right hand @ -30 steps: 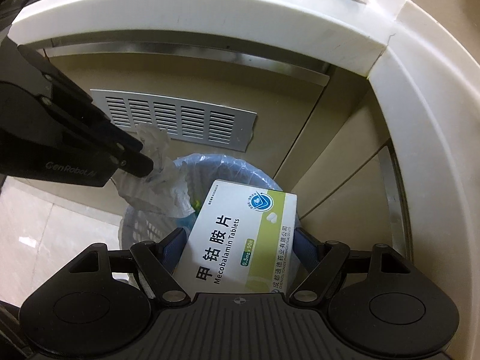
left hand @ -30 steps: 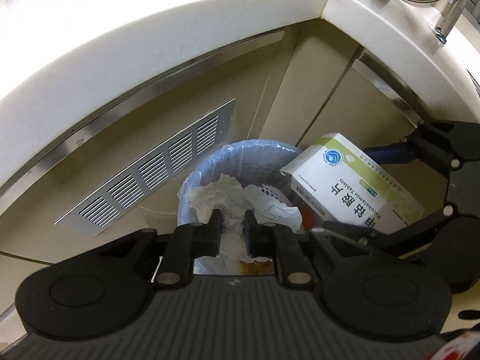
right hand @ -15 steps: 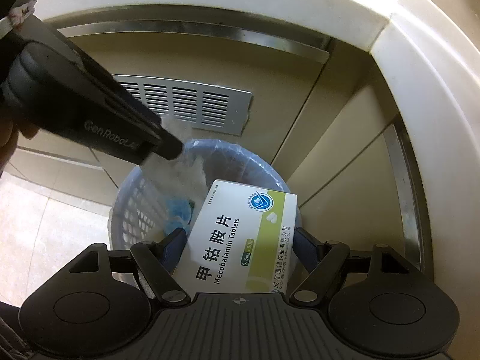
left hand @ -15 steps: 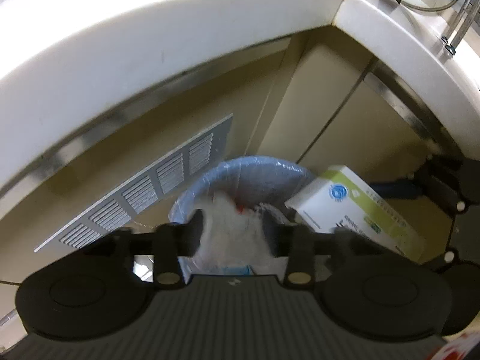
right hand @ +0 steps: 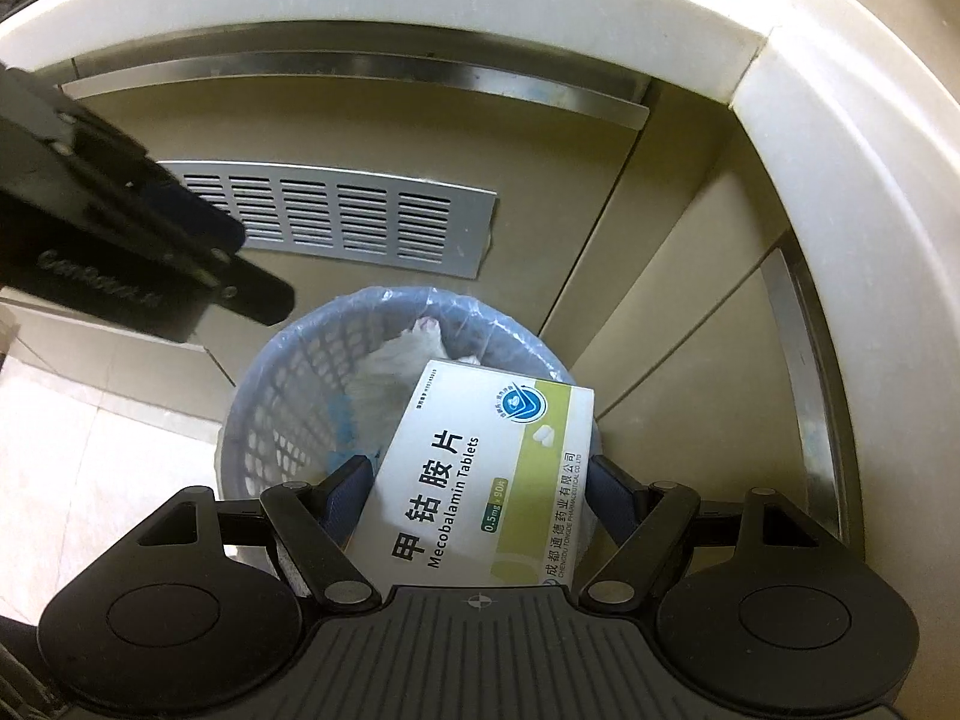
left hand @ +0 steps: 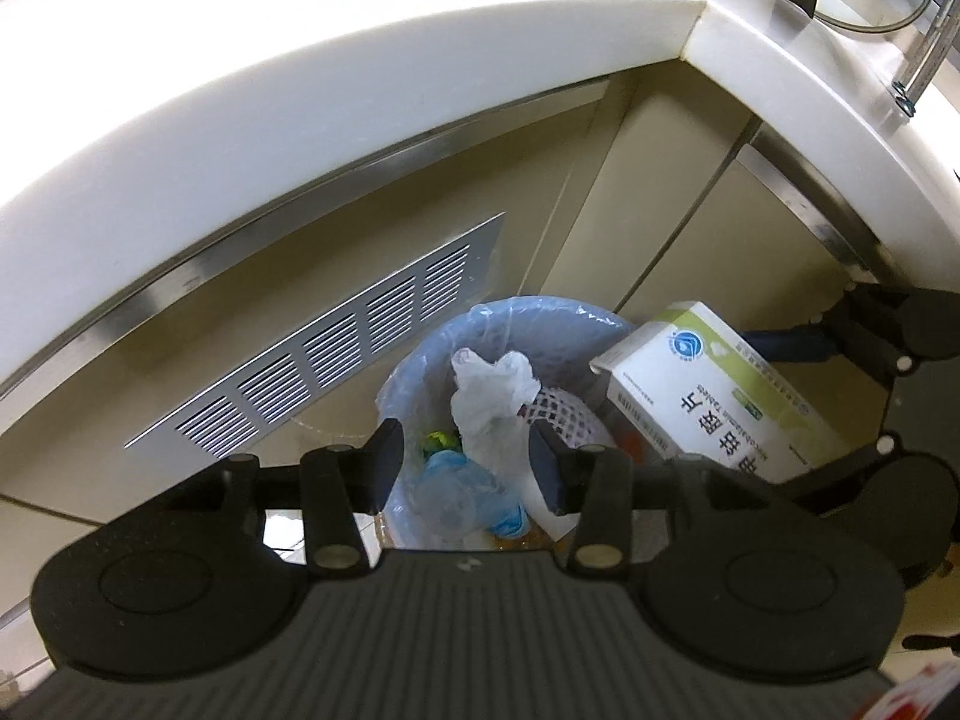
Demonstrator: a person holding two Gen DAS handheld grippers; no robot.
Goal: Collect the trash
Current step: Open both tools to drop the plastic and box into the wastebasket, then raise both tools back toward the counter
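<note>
Under the desk (left hand: 360, 120), a bin (left hand: 420, 360) is set beside a vent (left hand: 324, 360).
Tissue (left hand: 489, 396) lies inside; left tongs (left hand: 462, 462) are held open, right tongs (right hand: 474, 492) clamped on a box (right hand: 480, 480).

The white-and-green medicine box (right hand: 480, 474) carries large black Chinese characters 甲钴胺片, with "Mecobalamin Tablets" printed just beneath them. Beside that line, a small green tag reads "0.5mg x 90". Along the box's lower edge runs a line of Chinese company text, its small Latin print beneath too fine to read.
</note>
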